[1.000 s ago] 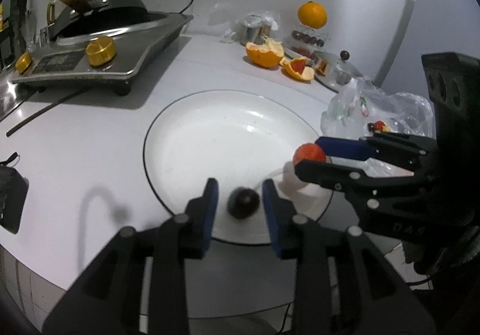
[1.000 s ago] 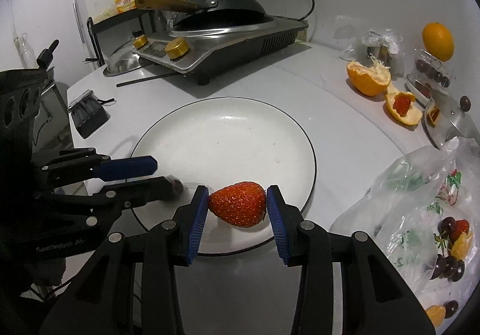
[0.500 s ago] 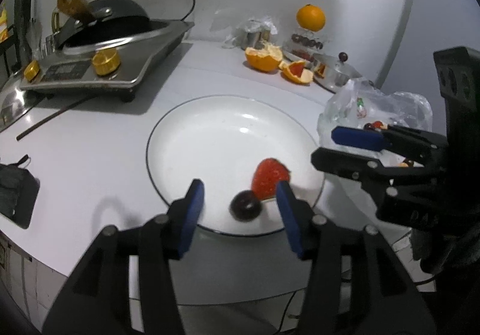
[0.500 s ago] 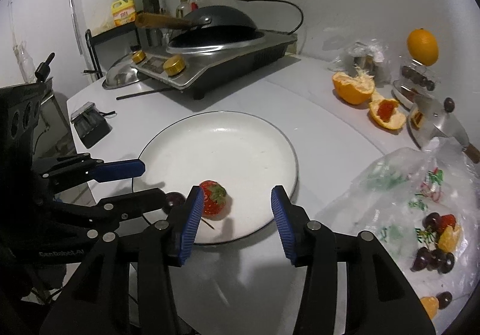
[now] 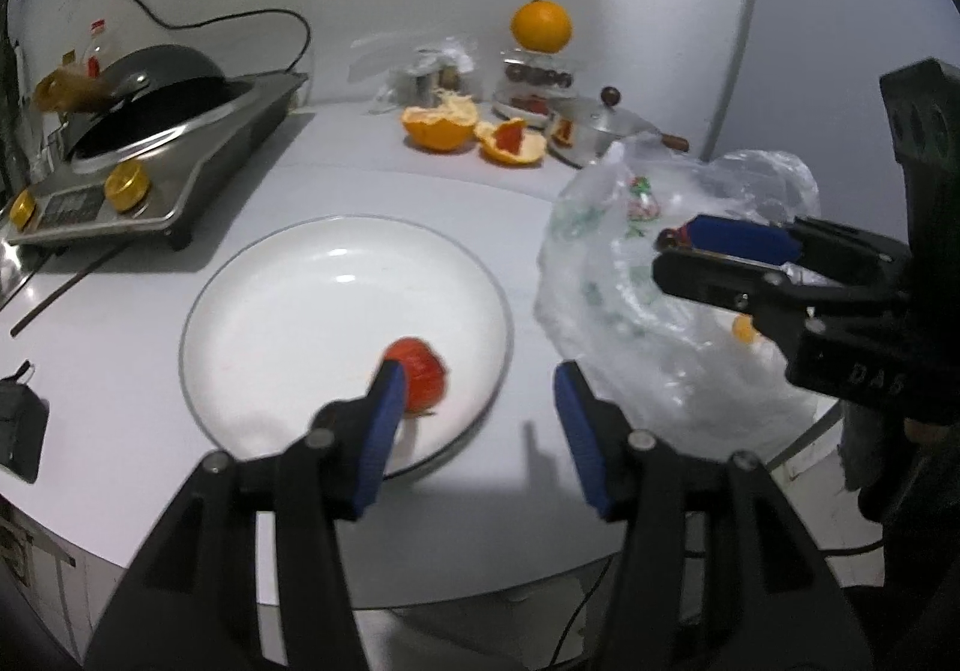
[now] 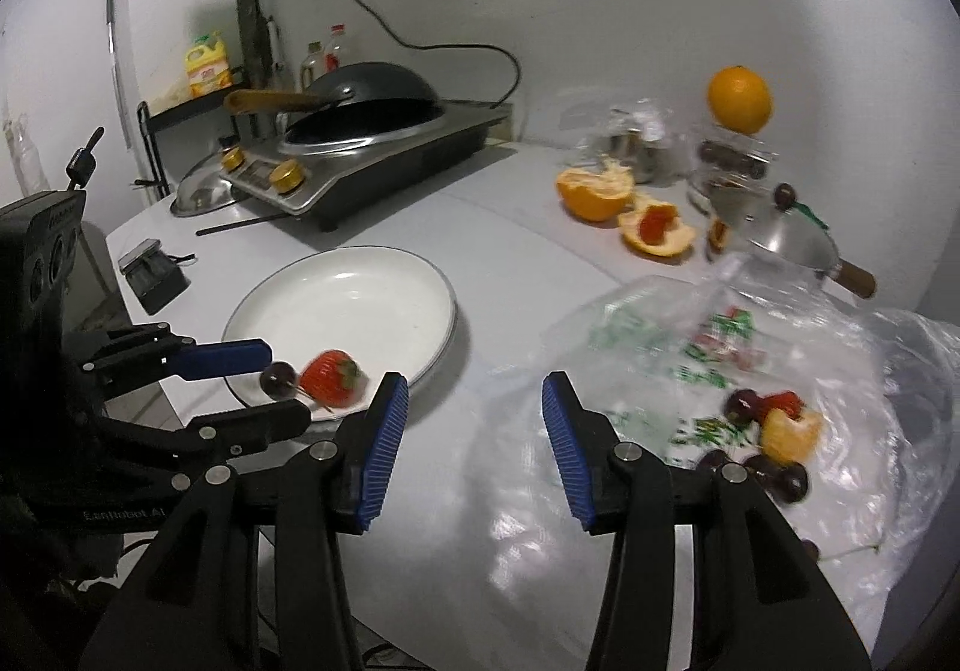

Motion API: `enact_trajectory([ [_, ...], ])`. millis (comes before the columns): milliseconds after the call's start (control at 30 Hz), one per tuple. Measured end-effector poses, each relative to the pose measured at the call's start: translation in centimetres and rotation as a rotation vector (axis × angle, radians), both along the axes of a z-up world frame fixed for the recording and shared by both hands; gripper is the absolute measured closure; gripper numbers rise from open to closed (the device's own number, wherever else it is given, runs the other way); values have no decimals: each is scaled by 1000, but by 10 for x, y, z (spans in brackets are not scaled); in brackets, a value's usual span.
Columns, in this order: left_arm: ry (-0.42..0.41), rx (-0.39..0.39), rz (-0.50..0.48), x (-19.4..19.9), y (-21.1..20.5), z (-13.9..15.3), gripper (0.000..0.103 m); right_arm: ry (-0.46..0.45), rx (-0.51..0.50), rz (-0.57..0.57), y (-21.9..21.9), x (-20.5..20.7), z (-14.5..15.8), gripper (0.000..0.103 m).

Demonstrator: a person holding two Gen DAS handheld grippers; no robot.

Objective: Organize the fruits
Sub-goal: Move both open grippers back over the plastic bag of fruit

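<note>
A red strawberry and a dark cherry lie side by side on the near rim of the white plate. My left gripper is open and empty, just short of the plate; its left finger hides part of the strawberry and all of the cherry. My right gripper is also open and empty, over bare table between the plate and the clear plastic bag. Inside the bag lie more cherries, a strawberry and an orange piece. The right gripper's fingers hang over the bag.
An induction cooker with a black wok stands at the back left. Peeled orange halves, a whole orange on a jar and a metal lidded pot sit at the back right. A small black device lies left of the plate.
Both grippers opened: the left let go of the cherry, the right of the strawberry, and both fruits now rest on the plate. Both grippers drew back and swung right, towards the bag.
</note>
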State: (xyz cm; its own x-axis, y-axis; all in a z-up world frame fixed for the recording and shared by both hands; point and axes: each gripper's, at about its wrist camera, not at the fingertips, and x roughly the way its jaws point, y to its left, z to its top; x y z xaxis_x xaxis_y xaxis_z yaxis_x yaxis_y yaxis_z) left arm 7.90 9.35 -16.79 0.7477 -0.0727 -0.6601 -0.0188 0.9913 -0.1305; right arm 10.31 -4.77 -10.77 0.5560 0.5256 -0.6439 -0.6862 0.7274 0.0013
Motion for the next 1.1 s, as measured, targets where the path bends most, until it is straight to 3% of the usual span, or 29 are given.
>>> enact_trajectory([
  [700, 16, 78, -87, 26, -102, 9, 50, -34, 41, -120, -123, 13, 0, 54],
  [1100, 35, 90, -122, 45, -140, 5, 50, -17, 27, -170, -165, 25, -11, 54],
])
